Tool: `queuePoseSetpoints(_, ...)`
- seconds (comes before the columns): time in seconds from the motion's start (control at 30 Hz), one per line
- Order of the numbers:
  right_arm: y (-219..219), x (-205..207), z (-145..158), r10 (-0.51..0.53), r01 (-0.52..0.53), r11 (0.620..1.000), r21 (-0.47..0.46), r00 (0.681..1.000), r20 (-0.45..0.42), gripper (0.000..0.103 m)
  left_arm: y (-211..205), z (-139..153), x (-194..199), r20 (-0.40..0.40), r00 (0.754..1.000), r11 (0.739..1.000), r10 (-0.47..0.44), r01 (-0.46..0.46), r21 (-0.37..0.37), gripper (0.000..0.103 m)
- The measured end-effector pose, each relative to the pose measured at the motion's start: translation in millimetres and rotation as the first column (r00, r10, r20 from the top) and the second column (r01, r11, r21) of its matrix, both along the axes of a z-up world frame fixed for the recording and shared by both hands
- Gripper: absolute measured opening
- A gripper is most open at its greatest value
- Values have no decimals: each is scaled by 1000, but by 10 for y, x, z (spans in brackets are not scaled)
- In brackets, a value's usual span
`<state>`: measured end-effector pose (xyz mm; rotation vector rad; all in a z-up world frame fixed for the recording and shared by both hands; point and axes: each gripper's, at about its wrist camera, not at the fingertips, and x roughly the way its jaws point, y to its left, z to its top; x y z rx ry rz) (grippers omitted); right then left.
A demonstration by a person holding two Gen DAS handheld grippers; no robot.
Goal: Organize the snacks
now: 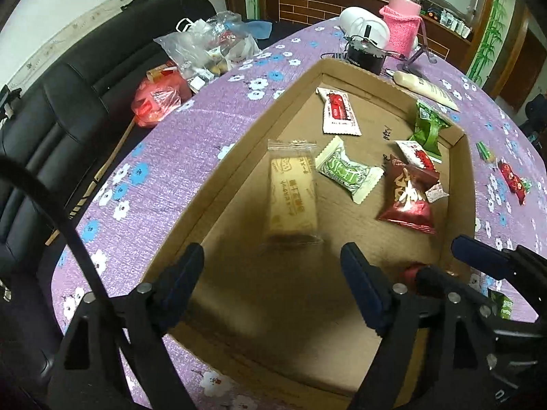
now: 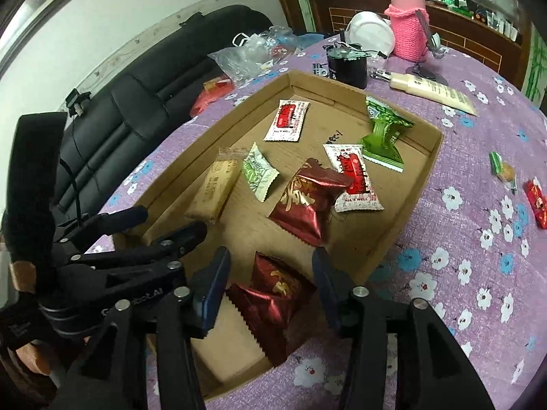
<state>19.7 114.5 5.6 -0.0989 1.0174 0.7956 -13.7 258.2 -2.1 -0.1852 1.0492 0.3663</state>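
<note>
Right gripper [image 2: 270, 294] hangs jaws wide astride red pouch [image 2: 273, 302] at the box's [image 2: 403, 212] near end | left gripper [image 1: 273, 273] wide, empty | pouch likely light, crinkly, slick foil; pinch its puffed middle

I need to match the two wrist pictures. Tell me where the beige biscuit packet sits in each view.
Left wrist view: the beige biscuit packet lies in the cardboard tray, centre of the picture, just ahead of the open fingers.
Right wrist view: the beige biscuit packet lies left of centre, near the tray's left wall.
Shared landmark: the green-and-white candy just right of it.
</note>
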Motion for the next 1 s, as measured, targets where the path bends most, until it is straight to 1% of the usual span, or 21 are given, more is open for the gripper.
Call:
queuePoseSetpoints(0.1, -62, -40, 39, -7, 7, 1000, 2, 1000, 6, 53, -35, 23, -9, 8, 1000, 1000, 2, -2, 7, 83)
queuePoseSetpoints(0.13, -109, -53, 64, -15, 15, 1000, 10, 1000, 12, 55, -58, 39, -22, 17, 1000, 1000, -2, 2, 7, 83)
queuePoseSetpoints(0.17, -137, -59, 78, -18, 18, 1000, 14, 1000, 13, 60, -84, 54, -22, 22, 1000, 1000, -7, 6, 7, 83)
queuePoseSetpoints(0.27, -259, -94, 131, -26, 26, 999, 20, 999, 22, 62, -152, 116, -53, 46, 999, 1000, -8, 7, 23, 83)
queuePoseSetpoints(0.37, -444, -127, 160, -43, 43, 999, 29, 999, 20, 63, -263, 209, -87, 80, 997, 1000, -20, 19, 15, 83)
queuePoseSetpoints(0.47, -653, -162, 149, -64, 64, 997, 36, 998, 1, 66, -431, 266, -92, 95, 995, 999, -40, 41, -5, 83)
queuePoseSetpoints(0.5, -763, -187, 130, -70, 70, 997, 39, 998, -8, 67, -516, 280, -102, 99, 994, 999, -51, 53, -14, 83)
queuePoseSetpoints(0.6, -1084, -246, 51, -97, 98, 995, 32, 995, -23, 68, -846, 294, -98, 115, 985, 990, -127, 133, -50, 83)
queuePoseSetpoints(0.7, -1435, -232, -34, -151, 152, 988, 11, 988, -26, 68, -1266, 276, 36, 99, 969, 970, -227, 233, -64, 83)
queuePoseSetpoints(0.83, -2035, 9, -94, -285, 285, 959, -12, 958, -16, 68, -1697, 235, 293, 65, 947, 946, -315, 319, -63, 83)
queuePoseSetpoints(0.9, -2313, 198, -53, -341, 341, 940, -6, 940, 2, 68, -1857, 225, 439, 54, 942, 941, -331, 334, -56, 83)
queuePoseSetpoints(0.93, -2443, 333, -6, -362, 362, 932, -4, 932, 29, 68, -1931, 211, 497, 47, 941, 940, -334, 337, -57, 83)
queuePoseSetpoints(1.0, -2570, 556, 55, -368, 370, 929, -14, 926, 89, 68, -2000, 202, 589, 43, 939, 936, -342, 344, -69, 83)
